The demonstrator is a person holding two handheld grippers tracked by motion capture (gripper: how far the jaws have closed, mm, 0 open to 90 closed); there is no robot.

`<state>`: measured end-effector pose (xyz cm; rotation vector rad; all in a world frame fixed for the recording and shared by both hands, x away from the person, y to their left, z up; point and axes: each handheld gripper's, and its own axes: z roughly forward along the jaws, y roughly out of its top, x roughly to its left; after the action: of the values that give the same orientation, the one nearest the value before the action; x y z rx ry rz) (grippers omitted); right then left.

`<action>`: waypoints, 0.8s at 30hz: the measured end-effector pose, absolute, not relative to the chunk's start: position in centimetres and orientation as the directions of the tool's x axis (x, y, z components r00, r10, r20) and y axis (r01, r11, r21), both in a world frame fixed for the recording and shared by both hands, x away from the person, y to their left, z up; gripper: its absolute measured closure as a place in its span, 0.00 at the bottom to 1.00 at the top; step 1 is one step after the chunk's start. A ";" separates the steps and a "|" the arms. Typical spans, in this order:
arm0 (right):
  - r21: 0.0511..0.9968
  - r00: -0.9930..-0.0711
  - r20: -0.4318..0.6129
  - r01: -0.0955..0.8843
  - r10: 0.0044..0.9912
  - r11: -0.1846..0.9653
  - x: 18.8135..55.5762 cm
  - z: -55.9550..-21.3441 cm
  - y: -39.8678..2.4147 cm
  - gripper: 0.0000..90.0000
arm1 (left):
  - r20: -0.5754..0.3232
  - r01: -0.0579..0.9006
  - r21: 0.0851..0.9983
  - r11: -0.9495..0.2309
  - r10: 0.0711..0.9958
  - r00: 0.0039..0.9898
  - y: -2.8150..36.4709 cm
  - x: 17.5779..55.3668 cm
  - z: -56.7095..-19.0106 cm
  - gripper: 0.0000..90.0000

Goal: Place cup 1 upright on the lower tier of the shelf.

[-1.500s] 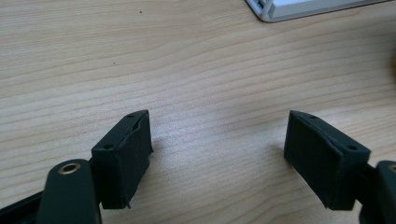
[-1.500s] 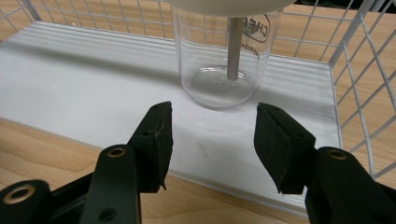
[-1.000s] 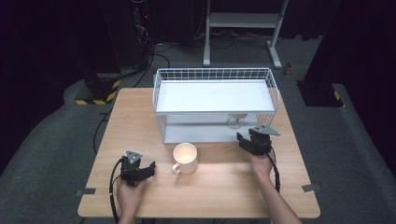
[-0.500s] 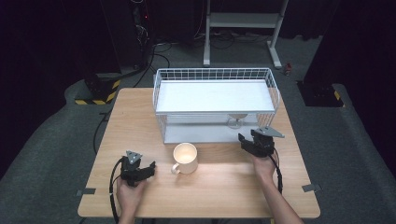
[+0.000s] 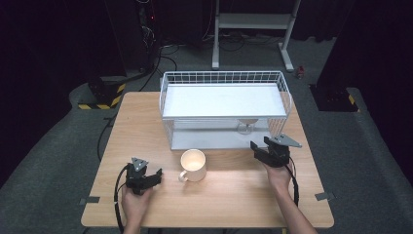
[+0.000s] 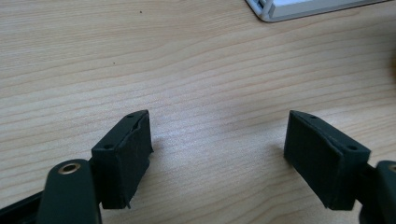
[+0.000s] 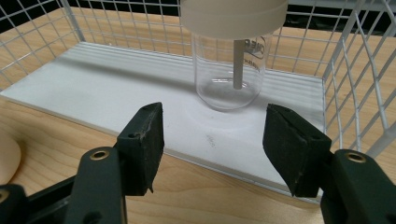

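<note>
A clear glass jar [image 7: 231, 70] with a cream lid [image 7: 233, 16] stands on the lower shelf of a white wire rack [image 5: 221, 74], near its right end; the jar [image 5: 247, 126] also shows under the upper shelf in the high view. My right gripper [image 7: 212, 126] is open just in front of the rack, its jaws pointing at the jar and apart from it. In the high view the right gripper [image 5: 258, 150] sits at the rack's front right corner. My left gripper [image 5: 152, 176] rests open over bare wood at the front left, empty [image 6: 217, 135].
A cream mug [image 5: 193, 165] stands between the two grippers, in front of the rack, handle to its left; its edge [image 7: 7, 156] shows at the left of the right gripper view. The wooden table [image 5: 146, 126] has bare room left of the rack.
The right gripper has drifted slightly to the right and toward the person. The left gripper has stayed put.
</note>
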<state>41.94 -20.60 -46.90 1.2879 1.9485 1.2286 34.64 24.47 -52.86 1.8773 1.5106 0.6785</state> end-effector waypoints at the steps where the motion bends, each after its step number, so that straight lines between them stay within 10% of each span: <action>1: 0.882 -0.432 0.068 0.447 0.899 0.148 41.9 -46.9 -20.6 0.43 | 0.007 0.654 0.742 -0.147 0.977 0.211 24.5 34.6 -52.9 0.26; 24: 0.882 -0.433 0.090 0.454 0.897 0.130 40.4 -47.0 -22.1 0.42 | 0.007 0.654 0.742 -0.147 0.977 0.211 24.5 34.6 -52.9 0.26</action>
<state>40.44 -22.11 -46.99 1.2972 1.9456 1.2523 34.64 24.47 -52.86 1.8773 1.5105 0.6785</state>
